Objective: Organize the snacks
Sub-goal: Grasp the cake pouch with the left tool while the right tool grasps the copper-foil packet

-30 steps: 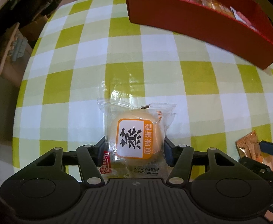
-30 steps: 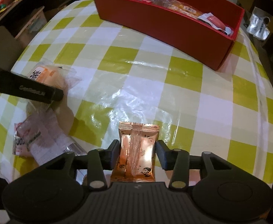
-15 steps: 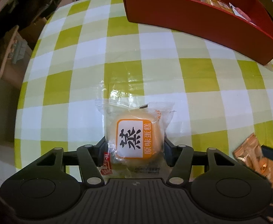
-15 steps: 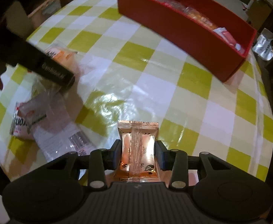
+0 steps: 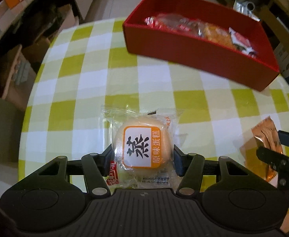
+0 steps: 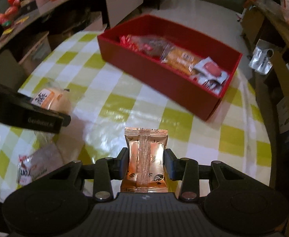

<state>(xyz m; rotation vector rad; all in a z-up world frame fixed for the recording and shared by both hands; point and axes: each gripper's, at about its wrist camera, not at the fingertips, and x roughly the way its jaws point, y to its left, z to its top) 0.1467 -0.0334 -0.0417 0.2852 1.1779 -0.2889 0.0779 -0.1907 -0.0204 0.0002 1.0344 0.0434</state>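
Left gripper [image 5: 142, 156] clamped on wrapped cake [image 5: 142, 148], right gripper [image 6: 146, 164] clamped on copper sachet [image 6: 146, 158]; red box [image 6: 164, 75] ahead holds several snacks, one packet [image 6: 26, 174] remaining left on desk [image 6: 183, 122].

Checked tablecloth [image 5: 89, 90]: bare between the two grippers and the red box [image 5: 199, 59]; nothing stands on this stretch in either view.

Red box: open-topped, near wall upright, the only barrier ahead. Wrapped snacks [image 6: 176, 57] lie along its near side; the far side of its floor is bare.

Left gripper [image 5: 142, 156]: its dark body [image 6: 26, 116] stands to the left of the right gripper [image 6: 146, 162], above the cloth.

Clear-wrapped packet [image 6: 36, 165]: lies on the cloth at near left in the right wrist view, under the left gripper's body.

Table edge: shelves and furniture close beyond it on the left and right.
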